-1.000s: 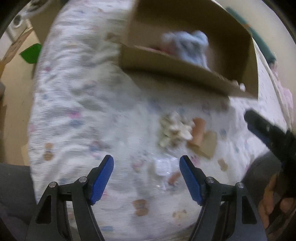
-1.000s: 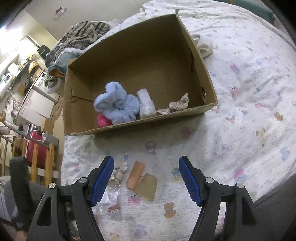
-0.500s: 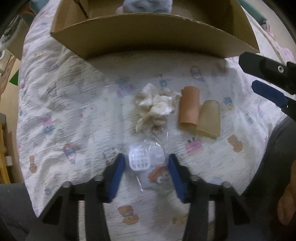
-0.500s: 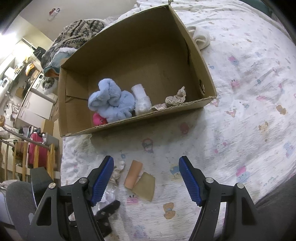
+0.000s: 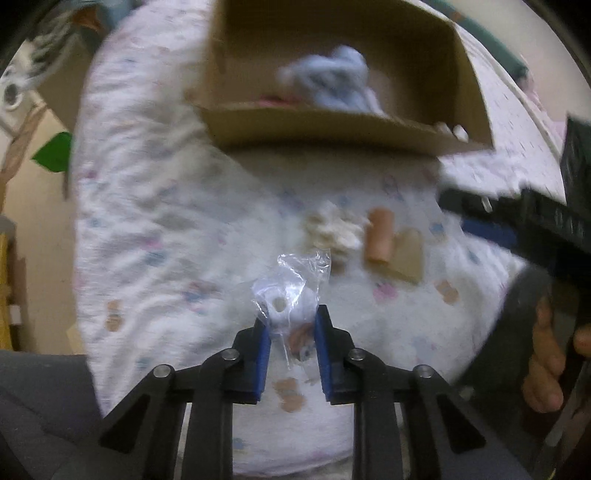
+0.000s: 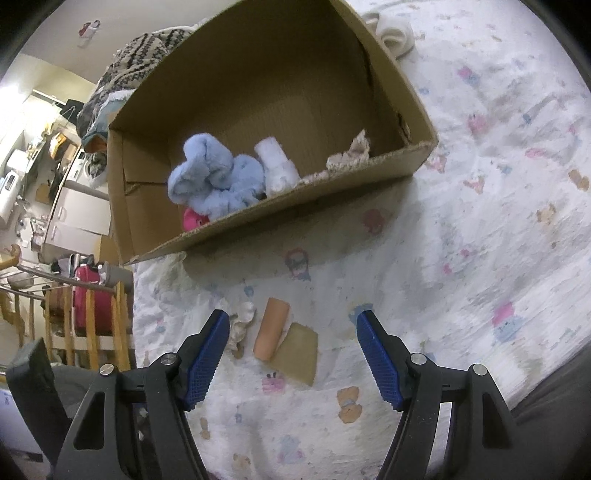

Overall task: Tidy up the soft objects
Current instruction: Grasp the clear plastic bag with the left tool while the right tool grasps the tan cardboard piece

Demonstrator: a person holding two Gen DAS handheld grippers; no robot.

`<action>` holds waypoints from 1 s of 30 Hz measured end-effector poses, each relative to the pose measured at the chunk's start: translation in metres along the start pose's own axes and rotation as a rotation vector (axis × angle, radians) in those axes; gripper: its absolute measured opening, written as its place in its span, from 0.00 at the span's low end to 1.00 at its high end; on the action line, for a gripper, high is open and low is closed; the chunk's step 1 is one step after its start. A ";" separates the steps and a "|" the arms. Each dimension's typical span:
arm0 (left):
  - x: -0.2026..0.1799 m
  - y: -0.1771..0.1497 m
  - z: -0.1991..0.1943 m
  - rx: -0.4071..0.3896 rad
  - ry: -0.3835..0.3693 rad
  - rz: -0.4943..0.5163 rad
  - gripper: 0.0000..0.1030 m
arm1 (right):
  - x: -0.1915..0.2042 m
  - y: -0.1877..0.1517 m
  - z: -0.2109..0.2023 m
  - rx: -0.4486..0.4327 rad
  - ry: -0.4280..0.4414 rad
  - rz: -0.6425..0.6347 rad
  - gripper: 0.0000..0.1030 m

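My left gripper (image 5: 291, 325) is shut on a clear plastic bag (image 5: 291, 291) with small white items inside, and holds it above the patterned bedsheet. On the sheet lie a cream crumpled fabric piece (image 5: 334, 230), an orange roll (image 5: 378, 240) and a tan folded piece (image 5: 408, 258). My right gripper (image 6: 293, 332) is open and empty, hovering over the orange roll (image 6: 271, 328) and tan piece (image 6: 297, 350). A cardboard box (image 6: 417, 110) beyond holds a blue plush (image 6: 214, 181), a white roll (image 6: 277, 166), a pink item (image 6: 194, 218) and lace (image 6: 351, 153).
The bed's left edge drops to a wooden rack with a red bag (image 6: 88, 299). A patterned blanket (image 6: 147, 48) lies behind the box, and a white sock bundle (image 6: 393, 31) beside its far corner. The right gripper's body (image 5: 535, 214) shows in the left wrist view.
My left gripper closed on the plastic bag and lifted it off the sheet. My right gripper moved slightly closer to the box and stayed open.
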State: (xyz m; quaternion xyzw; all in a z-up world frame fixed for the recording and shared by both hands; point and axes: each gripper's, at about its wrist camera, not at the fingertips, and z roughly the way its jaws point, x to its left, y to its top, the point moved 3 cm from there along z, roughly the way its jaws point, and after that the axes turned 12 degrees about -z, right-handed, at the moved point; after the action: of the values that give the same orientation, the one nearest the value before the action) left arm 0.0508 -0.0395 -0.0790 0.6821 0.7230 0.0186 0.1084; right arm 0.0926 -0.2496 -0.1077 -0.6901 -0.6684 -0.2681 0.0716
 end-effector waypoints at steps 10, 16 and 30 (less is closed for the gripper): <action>0.017 0.030 -0.024 -0.145 0.027 -0.076 0.18 | 0.001 -0.012 0.032 0.156 0.013 0.009 0.37; 0.009 0.033 -0.014 -0.137 0.028 -0.073 0.18 | 0.009 -0.018 0.045 0.203 0.009 -0.025 0.34; 0.015 0.031 -0.015 -0.161 0.053 -0.072 0.18 | 0.025 -0.020 0.035 0.150 -0.030 -0.109 0.10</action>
State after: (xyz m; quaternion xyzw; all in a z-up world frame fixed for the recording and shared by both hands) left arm 0.0782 -0.0211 -0.0608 0.6439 0.7459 0.0908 0.1442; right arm 0.0821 -0.2097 -0.1306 -0.6494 -0.7242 -0.2102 0.0982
